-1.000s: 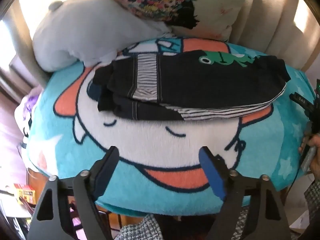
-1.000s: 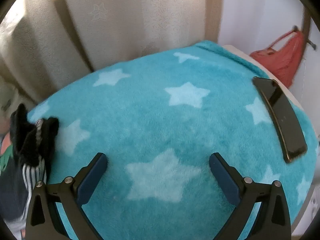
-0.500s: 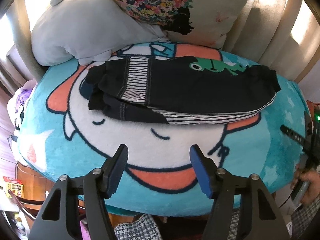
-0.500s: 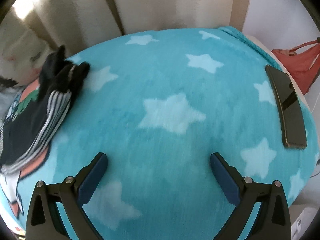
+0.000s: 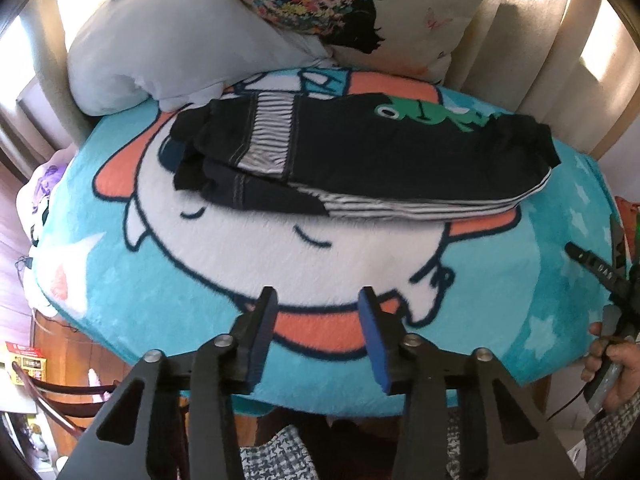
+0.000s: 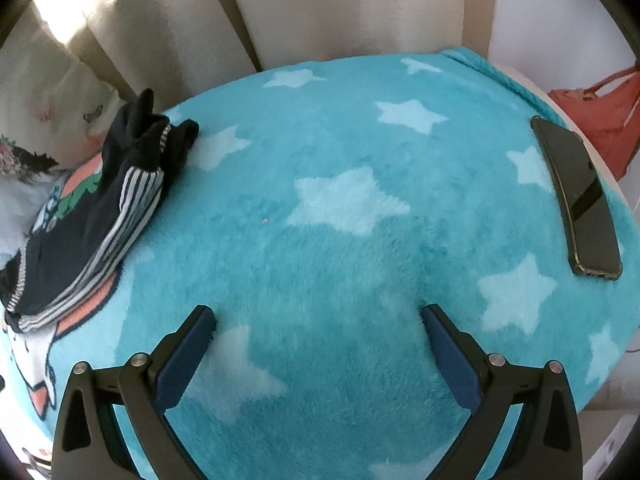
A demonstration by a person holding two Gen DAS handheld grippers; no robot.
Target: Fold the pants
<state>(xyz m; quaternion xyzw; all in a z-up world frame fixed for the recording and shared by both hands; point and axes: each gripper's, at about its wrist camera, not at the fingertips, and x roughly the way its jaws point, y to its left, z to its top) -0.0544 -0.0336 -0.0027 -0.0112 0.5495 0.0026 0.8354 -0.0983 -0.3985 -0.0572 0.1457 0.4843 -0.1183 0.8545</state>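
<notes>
- One pair of folded pants lay on the far part of the blanket.
- One blanket was there.
- Two pillows sat far: grey, floral.
- One phone lay right.
- One red bag hung far right.
- Two claws showed: left claw, right claw.

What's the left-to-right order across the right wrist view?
Floral pillow → folded pants → blue star blanket → phone → red bag.
</notes>
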